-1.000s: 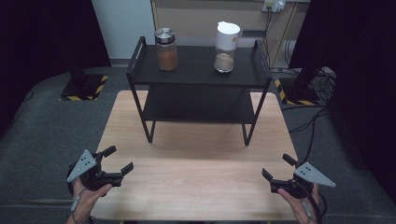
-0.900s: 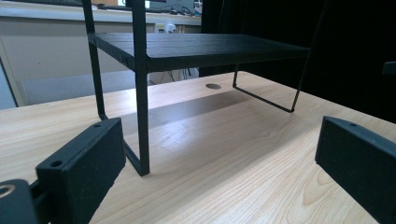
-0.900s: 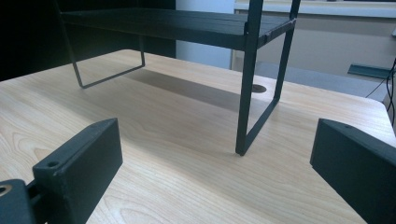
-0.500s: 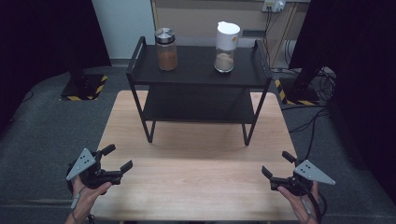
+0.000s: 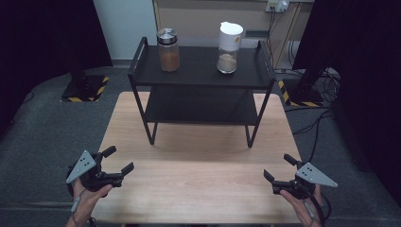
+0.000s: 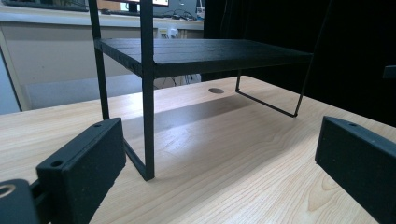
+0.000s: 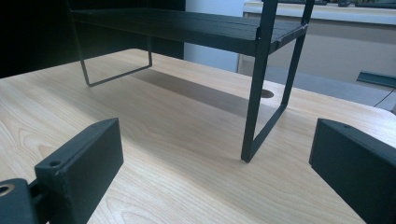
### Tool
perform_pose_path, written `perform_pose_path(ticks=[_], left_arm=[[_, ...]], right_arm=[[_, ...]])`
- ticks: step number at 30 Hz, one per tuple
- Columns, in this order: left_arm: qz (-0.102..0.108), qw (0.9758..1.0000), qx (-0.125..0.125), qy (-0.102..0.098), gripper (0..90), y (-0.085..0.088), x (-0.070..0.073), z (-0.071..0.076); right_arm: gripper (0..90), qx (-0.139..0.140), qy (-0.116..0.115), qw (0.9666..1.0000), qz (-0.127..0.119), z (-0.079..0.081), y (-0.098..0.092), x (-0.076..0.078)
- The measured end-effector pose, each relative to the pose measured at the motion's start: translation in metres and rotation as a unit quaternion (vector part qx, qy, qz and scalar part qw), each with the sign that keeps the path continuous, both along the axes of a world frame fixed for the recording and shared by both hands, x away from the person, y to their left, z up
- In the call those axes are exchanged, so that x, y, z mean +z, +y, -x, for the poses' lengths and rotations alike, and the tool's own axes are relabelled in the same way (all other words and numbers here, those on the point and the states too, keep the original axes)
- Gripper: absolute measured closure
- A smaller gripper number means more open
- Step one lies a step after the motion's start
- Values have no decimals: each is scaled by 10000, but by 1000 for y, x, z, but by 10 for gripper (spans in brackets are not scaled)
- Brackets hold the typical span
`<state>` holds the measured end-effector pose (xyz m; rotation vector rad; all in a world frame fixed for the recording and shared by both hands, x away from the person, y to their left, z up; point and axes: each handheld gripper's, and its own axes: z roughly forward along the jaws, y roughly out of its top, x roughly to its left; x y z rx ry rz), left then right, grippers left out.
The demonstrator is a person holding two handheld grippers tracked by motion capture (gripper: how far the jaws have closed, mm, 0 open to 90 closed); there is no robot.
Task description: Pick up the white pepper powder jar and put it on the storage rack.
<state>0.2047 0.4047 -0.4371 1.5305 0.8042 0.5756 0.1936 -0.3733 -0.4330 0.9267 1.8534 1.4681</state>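
Left gripper (image 5: 118,161) & right gripper (image 5: 279,169): both jaws wide apart, nothing held, low over table (image 5: 198,189) in front of black rack (image 5: 203,80). Brown jar (image 5: 168,49) & white-lid jar (image 5: 229,41) on rack's top shelf, well apart from both; nothing between.

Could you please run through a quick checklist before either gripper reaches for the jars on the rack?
1. Left gripper open and holding nothing: ok, jaws stand wide apart.
2. Right gripper open and holding nothing: ok, jaws apart.
3. Brown-filled jar upright on the top shelf: ok.
4. White-lidded jar upright on the top shelf: ok, apart from the other jar.
5. Black rack standing level on the table: ok, its legs sit on the wood in both gripper views.
6. Jar lids shut tight: cannot tell.
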Motion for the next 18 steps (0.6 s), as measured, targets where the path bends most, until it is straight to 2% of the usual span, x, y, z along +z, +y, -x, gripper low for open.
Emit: perform_pose_path(ticks=[18], left_arm=[[-11,10000,-8,-29,17,0,0,1]], right_arm=[[32,6,-5,10000,9,0,0,0]])
